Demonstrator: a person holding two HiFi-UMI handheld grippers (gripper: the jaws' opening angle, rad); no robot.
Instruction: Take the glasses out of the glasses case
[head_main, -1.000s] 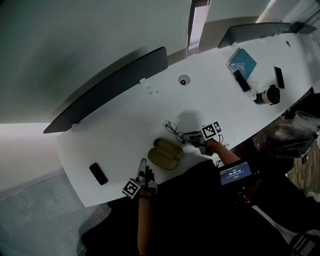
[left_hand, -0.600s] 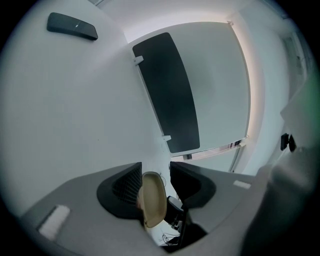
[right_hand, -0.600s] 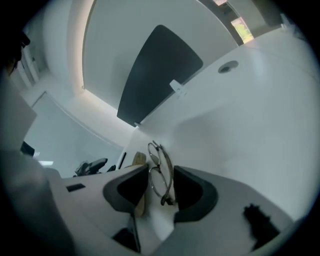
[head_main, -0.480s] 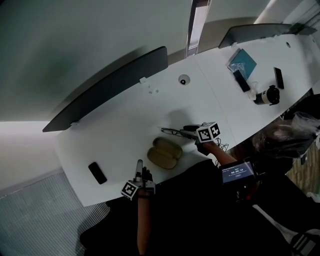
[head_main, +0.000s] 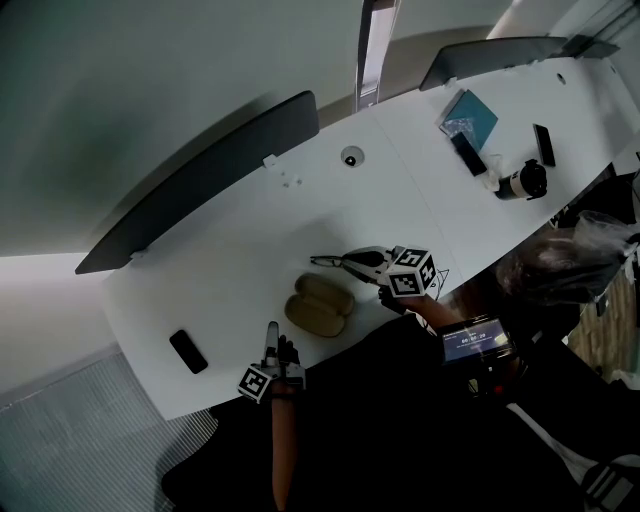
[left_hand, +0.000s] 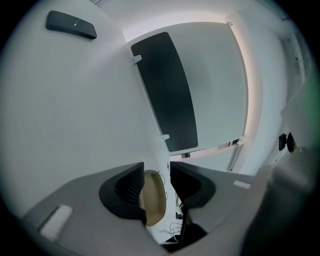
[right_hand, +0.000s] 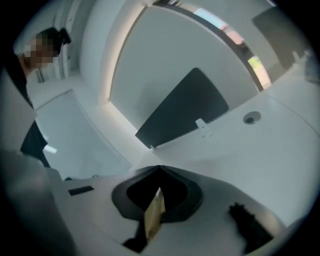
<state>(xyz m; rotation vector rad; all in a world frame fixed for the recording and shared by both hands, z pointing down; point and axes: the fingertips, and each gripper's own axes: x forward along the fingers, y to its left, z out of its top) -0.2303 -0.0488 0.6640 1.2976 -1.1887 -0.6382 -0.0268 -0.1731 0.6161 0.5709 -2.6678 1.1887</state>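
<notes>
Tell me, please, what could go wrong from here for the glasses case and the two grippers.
1. The right gripper, whose jaws have just closed, pinches only a thin tan strip that I cannot identify; so small a hold might slip or twist above the table.
2. The left gripper is open and short of the glasses case, so nothing steadies the open case if it gets bumped.

Left tool (head_main: 272, 332) held low, jaws partly apart, right tool (head_main: 355, 262) held higher, jaws just closed on glasses (head_main: 328, 262).
</notes>
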